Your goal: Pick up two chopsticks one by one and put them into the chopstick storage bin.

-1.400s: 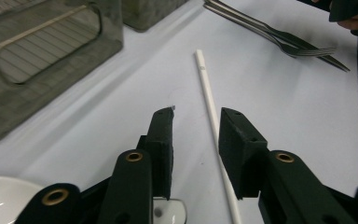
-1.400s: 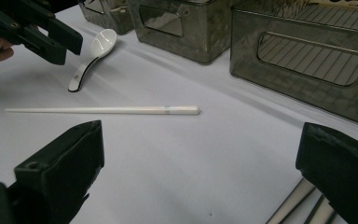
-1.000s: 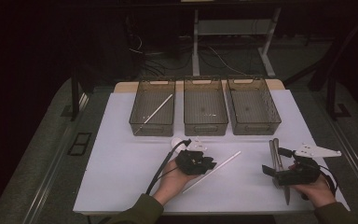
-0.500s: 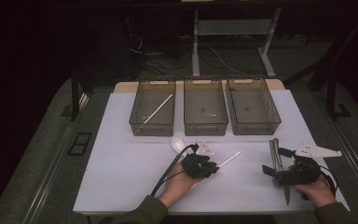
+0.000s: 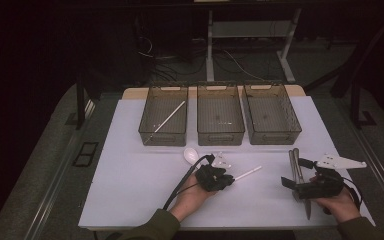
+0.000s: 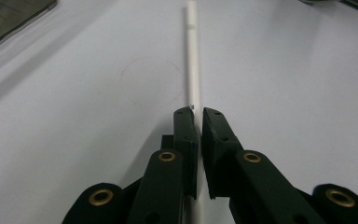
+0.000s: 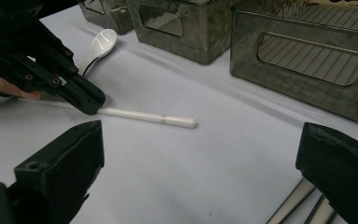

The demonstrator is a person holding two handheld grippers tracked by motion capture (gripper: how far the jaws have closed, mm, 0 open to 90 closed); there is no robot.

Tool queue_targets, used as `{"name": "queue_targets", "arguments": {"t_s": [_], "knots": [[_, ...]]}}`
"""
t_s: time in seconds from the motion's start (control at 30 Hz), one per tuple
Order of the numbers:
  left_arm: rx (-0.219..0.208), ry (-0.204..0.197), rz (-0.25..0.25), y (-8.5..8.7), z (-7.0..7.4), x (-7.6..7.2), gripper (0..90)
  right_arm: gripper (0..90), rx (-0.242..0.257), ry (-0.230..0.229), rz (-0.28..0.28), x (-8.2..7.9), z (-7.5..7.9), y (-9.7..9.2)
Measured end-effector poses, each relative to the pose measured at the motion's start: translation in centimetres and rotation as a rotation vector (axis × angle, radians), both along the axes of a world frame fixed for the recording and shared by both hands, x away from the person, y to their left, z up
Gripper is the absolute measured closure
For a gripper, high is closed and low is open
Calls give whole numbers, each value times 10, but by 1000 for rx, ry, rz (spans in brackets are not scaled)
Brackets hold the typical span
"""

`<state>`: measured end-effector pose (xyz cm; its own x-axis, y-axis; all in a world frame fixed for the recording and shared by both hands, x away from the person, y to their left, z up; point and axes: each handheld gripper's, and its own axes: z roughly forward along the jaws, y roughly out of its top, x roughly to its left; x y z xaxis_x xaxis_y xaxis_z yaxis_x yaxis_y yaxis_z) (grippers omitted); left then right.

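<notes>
White stick [image 6: 193,70]: flat on the white mat [image 5: 130,175], mid-table, bare surface around it. Left gripper [image 6: 197,114]: jaws just closing, now clamped on the stick's near part. Right gripper [image 7: 200,177]: wide apart, holding nothing, near the mat's right edge beside metal utensils [image 5: 295,165].

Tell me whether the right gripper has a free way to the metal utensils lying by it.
Probably yes: the right gripper has its jaws wide open, and the metal utensils lie bare on the white mat right beside it, nothing between.
</notes>
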<state>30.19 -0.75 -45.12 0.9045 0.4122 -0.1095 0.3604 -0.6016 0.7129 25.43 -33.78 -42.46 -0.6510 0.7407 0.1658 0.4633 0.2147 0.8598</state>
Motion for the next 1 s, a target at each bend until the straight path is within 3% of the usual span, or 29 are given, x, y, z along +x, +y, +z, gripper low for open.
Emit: {"name": "queue_targets", "arguments": {"t_s": [0.33,0.63,0.73,1.0], "knots": [[13,-11,-19,1,0,-1,800,9,-1,1,1,0,0,0],[-3,-14,-12,1,-1,-1,842,9,-2,0,5,0,0,1],[11,-21,-28,1,1,0,842,9,-1,-1,4,0,0,0],[-15,-9,-43,5,11,0,843,9,2,-3,4,0,0,0]]}}
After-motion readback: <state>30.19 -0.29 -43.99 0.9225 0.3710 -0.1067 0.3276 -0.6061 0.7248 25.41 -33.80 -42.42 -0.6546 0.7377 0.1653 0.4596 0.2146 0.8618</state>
